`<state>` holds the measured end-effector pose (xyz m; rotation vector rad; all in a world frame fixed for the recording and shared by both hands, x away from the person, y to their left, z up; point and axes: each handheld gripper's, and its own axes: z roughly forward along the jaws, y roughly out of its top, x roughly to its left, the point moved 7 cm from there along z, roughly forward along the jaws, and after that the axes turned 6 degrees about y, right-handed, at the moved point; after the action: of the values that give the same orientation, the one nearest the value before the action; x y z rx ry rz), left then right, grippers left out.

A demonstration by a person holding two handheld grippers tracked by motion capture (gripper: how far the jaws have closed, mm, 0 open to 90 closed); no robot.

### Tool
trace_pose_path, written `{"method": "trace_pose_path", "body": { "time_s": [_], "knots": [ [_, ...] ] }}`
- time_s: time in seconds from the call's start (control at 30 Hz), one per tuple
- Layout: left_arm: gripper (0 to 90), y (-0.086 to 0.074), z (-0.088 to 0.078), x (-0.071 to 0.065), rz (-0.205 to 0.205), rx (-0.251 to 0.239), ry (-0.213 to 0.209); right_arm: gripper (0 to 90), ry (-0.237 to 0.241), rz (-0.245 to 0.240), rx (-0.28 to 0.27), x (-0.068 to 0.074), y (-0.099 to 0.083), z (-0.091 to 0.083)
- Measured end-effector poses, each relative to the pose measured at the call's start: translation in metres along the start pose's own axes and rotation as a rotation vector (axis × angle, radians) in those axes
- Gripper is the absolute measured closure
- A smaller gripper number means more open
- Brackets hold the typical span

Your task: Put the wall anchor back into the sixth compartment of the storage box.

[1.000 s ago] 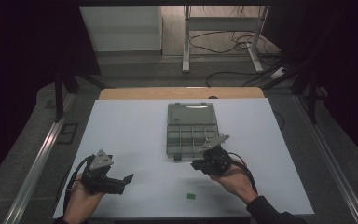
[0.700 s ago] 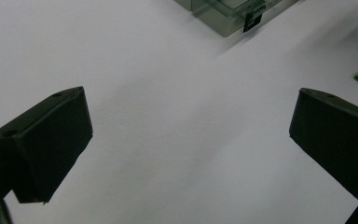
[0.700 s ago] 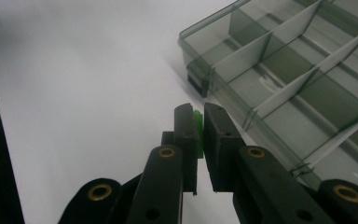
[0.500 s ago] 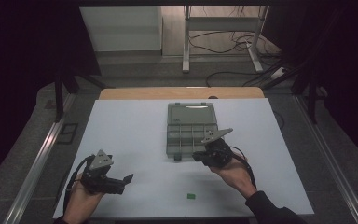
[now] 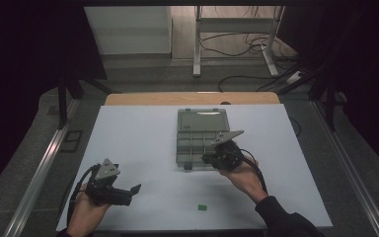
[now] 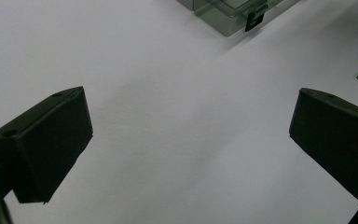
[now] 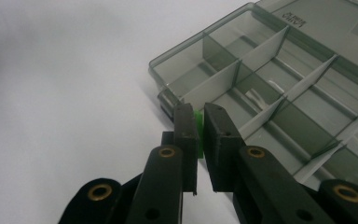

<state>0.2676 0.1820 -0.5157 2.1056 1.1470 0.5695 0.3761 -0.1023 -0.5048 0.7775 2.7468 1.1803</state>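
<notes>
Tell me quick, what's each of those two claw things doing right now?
Left gripper: open, holding nothing, over bare white table.
Right gripper: shut on a small green piece, at the edge of the compartment box.

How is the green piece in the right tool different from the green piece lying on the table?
The green piece in the right tool is pinched between the closed jaws of that right tool; the green piece on the table lies loose, untouched. The held one is at the edge of the open compartment box; the loose one lies on the white table near the front edge, well away from the box. Both are small and bright green.
</notes>
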Motion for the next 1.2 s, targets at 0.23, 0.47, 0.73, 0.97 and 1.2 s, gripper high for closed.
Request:
{"method": "trace_pose_path", "body": {
  "time_s": [0.23,0.47,0.73,0.97,1.2],
  "knots": [
    [0.0,0.000,0.000,0.000,0.002,0.000,0.001,84.1,-0.012,0.010,-0.011,-0.005,0.006,0.004],
    [0.0,0.000,0.000,0.000,0.003,0.001,0.004,84.1,-0.026,0.018,-0.019,-0.012,0.010,0.008],
    [0.0,0.000,0.000,0.000,0.004,-0.001,0.008,83.9,-0.035,0.029,-0.024,-0.018,0.013,0.015],
    [0.0,0.000,0.000,0.000,0.005,0.000,0.009,83.8,-0.044,0.032,-0.021,-0.022,0.014,0.023],
    [0.0,0.000,0.000,0.000,0.006,0.000,0.009,83.6,-0.057,0.037,-0.001,-0.027,0.012,0.032]
  ]
}}
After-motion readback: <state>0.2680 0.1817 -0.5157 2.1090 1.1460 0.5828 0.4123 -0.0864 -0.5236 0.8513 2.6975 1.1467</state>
